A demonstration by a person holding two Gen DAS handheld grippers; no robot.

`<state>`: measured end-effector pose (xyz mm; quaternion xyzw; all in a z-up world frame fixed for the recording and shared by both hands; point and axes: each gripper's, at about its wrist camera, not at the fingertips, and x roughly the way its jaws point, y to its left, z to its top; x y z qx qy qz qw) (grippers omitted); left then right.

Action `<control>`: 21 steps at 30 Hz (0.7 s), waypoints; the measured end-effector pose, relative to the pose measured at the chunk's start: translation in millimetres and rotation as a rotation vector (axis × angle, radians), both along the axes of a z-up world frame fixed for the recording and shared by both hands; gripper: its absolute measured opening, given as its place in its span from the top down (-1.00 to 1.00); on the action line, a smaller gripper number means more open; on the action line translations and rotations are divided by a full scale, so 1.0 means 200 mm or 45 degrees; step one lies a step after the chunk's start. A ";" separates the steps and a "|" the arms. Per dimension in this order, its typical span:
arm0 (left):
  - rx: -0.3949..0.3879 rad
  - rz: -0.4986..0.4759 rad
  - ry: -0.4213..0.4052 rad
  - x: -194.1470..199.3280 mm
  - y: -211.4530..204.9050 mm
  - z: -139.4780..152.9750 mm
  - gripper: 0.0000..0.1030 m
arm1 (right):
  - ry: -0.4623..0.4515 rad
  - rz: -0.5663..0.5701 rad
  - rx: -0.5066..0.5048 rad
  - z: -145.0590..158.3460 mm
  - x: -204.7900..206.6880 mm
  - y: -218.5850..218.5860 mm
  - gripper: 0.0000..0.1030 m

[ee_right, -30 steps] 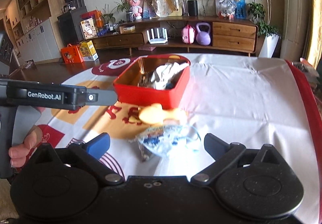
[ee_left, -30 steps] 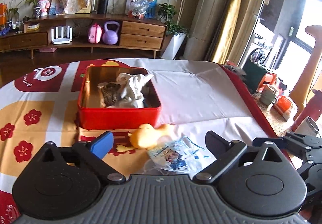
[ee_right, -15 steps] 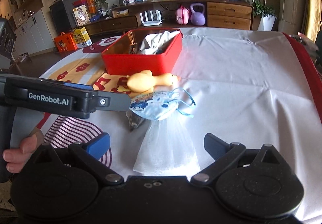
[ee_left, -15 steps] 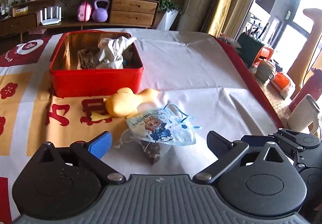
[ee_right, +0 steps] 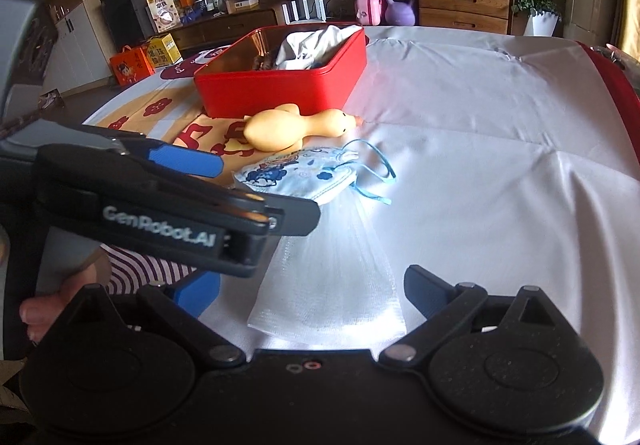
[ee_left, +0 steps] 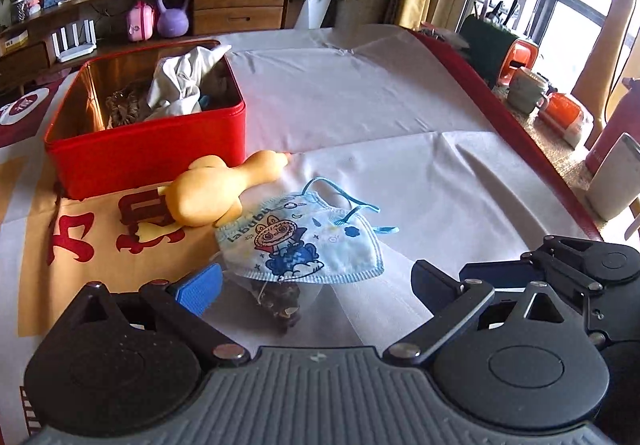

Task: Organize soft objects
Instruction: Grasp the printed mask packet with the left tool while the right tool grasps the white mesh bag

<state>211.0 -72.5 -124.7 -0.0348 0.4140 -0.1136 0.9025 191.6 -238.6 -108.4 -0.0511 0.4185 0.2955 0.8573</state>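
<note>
A light blue cartoon face mask (ee_left: 304, 245) (ee_right: 300, 173) lies on the table, partly over a white mesh pouch (ee_right: 332, 277) with dark contents (ee_left: 278, 299). A yellow rubber duck (ee_left: 216, 193) (ee_right: 292, 127) lies just behind it, in front of a red tin box (ee_left: 140, 149) (ee_right: 280, 89) that holds white cloth and a dark item. My left gripper (ee_left: 316, 281) is open and empty, low over the mask and pouch. My right gripper (ee_right: 316, 291) is open and empty, with the pouch's near end between its fingers.
The left gripper's body (ee_right: 160, 205) crosses the left of the right wrist view. The table's red right edge (ee_left: 500, 113) has cups and containers (ee_left: 528, 89) beyond it. A wooden sideboard (ee_right: 440, 1) stands behind the table.
Both grippers have moved forward and down toward the mask and pouch, which now look much larger. The left gripper reaches further into the right wrist view. The objects have not moved.
</note>
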 end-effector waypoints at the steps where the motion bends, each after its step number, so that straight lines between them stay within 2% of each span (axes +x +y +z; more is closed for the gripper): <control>1: 0.007 0.002 0.008 0.02 0.00 -0.01 -0.97 | 0.003 0.000 0.001 0.00 0.01 0.00 -0.90; 6: 0.036 -0.007 0.019 0.08 -0.02 -0.04 -0.97 | 0.017 0.007 0.006 -0.02 0.03 0.01 -0.89; 15: -0.031 0.042 0.038 0.16 0.04 -0.07 -0.93 | 0.022 0.018 0.009 -0.04 0.07 0.03 -0.73; 21: -0.056 0.068 0.035 0.17 0.07 -0.07 -0.64 | 0.026 0.012 0.006 -0.05 0.08 0.03 -0.49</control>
